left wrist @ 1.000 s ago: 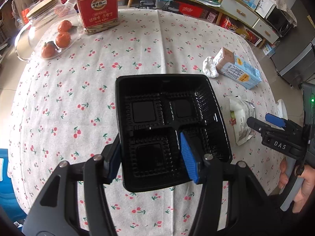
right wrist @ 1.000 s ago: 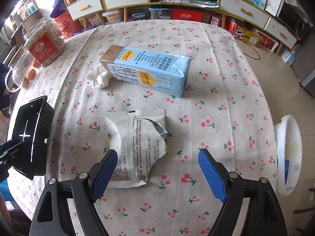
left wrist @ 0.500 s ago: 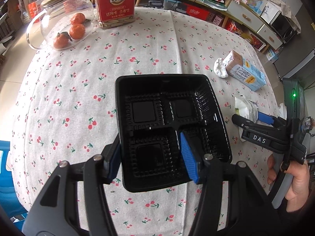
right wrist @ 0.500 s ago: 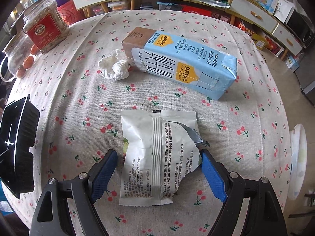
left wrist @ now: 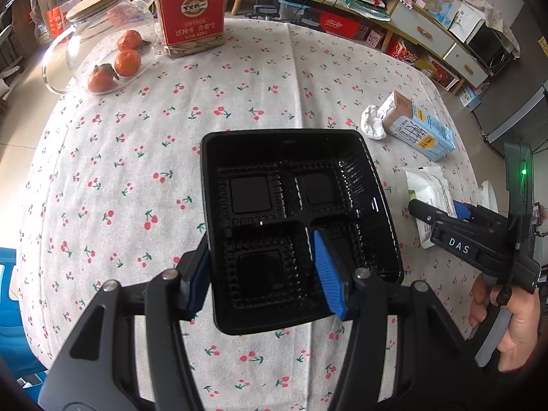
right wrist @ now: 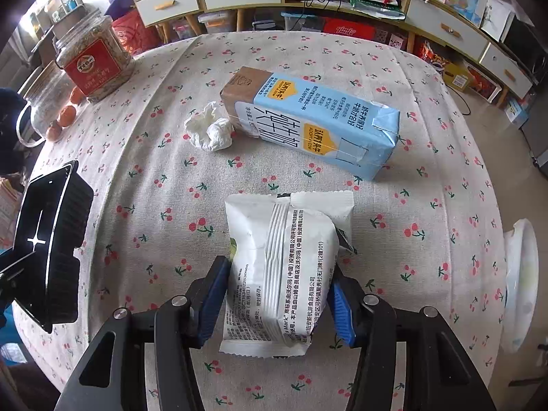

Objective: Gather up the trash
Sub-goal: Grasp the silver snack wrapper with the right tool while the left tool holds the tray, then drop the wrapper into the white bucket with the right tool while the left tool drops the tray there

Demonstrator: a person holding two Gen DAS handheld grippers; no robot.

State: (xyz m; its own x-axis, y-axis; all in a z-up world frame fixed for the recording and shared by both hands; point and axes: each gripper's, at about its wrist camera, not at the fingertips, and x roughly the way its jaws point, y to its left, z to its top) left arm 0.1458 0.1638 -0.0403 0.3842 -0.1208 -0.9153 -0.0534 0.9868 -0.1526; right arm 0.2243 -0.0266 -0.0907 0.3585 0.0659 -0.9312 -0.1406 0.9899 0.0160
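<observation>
Cherry-print cloth covered the bench (right wrist: 428, 205). Between the closing right tool's (right wrist: 279, 294) pads lay a torn white foil snack wrapper (right wrist: 284, 267), light, crinkly, best pinched mid-body. Left tool (left wrist: 270, 277) clenched a stiff black plastic compartment tray (left wrist: 294, 212).

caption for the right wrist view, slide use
Right gripper closing on a white snack wrapper on the cherry-print tablecloth, milk carton and crumpled tissue behind.

Cherry-print table (right wrist: 428, 109) bears carton (right wrist: 315, 120), tissue (right wrist: 209, 130), jar (right wrist: 92, 65).
</observation>
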